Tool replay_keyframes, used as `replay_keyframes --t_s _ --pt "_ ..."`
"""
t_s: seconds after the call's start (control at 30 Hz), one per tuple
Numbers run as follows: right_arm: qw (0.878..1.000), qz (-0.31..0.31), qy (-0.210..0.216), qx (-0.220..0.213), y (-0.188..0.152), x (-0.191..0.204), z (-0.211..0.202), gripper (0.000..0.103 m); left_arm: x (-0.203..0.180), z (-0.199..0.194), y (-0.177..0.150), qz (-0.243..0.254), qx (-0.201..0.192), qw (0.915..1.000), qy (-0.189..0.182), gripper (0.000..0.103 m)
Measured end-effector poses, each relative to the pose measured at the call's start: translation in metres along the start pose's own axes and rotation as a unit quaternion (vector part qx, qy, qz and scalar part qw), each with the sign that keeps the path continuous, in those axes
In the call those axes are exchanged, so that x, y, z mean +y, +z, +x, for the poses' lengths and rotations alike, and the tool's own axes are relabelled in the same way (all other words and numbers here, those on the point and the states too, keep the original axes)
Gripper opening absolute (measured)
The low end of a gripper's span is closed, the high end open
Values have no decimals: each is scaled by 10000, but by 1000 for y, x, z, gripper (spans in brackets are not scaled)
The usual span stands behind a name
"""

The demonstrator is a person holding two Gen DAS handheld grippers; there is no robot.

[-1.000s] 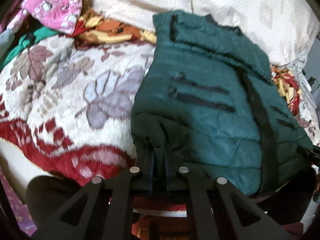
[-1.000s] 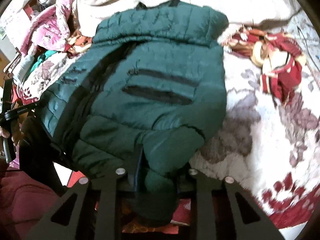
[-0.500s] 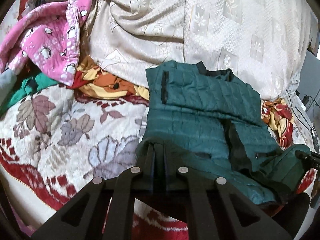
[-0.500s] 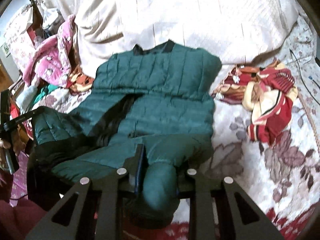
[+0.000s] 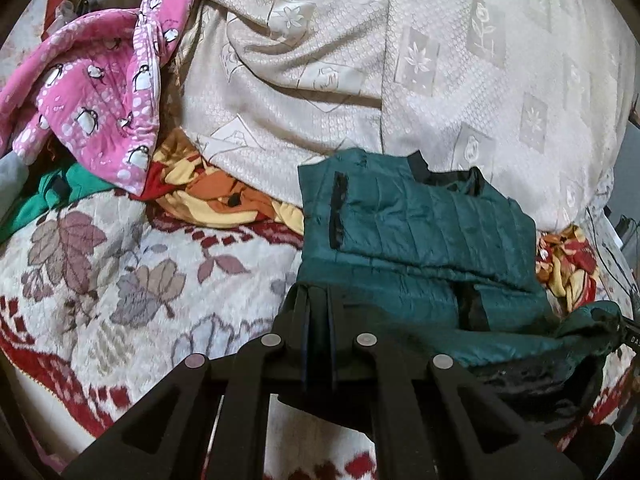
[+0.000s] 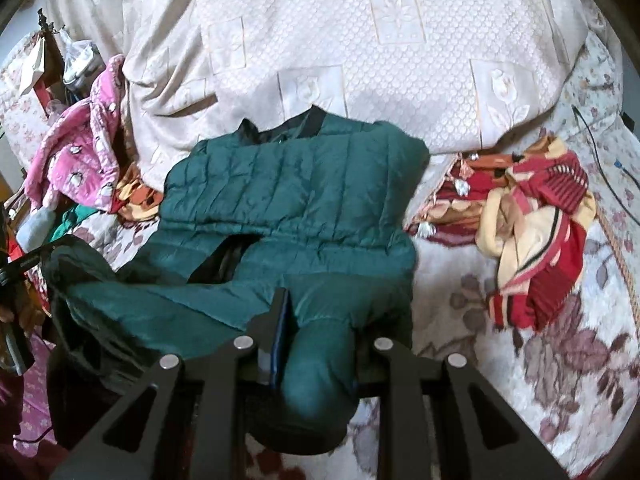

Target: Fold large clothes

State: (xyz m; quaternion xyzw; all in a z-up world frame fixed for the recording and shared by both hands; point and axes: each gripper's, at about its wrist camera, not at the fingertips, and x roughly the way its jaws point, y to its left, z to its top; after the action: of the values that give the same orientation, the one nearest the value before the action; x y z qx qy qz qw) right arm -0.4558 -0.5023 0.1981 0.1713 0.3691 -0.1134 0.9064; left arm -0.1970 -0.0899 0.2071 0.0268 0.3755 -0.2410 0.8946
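A dark green quilted jacket (image 5: 420,228) lies on a floral bed blanket (image 5: 100,280), its collar toward the beige quilt. Its lower half is lifted and doubled over toward the collar. My left gripper (image 5: 318,304) is shut on the jacket's bottom left corner. In the right wrist view the jacket (image 6: 288,184) fills the middle, and my right gripper (image 6: 316,320) is shut on its bottom right corner, with a thick bunch of green fabric hanging between the fingers. The hem sags between the two grippers, and the black lining shows there.
A big beige quilt (image 5: 400,60) is heaped behind the jacket. A pink penguin-print garment (image 5: 100,92) and an orange-yellow cloth (image 5: 224,204) lie to the left. A red and cream striped cloth (image 6: 536,240) lies to the right. A black cable (image 6: 600,148) runs at far right.
Both grippers have risen and drawn the jacket's bottom hem up and forward, so the lower half has folded over and the jacket looks shorter. Both keep their hold.
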Motion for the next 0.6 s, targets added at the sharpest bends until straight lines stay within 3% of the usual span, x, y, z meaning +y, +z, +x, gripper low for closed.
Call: replay_keyframes --t_s 0.4,0.6 --pt "9987 123 -409 -278 68 -15 43 24 -20 42 67 -94 -450 9987 196 0" --pt "9971 334 -595 -333 109 -31 72 24 -21 86 105 -362 -429 9978 360 0"
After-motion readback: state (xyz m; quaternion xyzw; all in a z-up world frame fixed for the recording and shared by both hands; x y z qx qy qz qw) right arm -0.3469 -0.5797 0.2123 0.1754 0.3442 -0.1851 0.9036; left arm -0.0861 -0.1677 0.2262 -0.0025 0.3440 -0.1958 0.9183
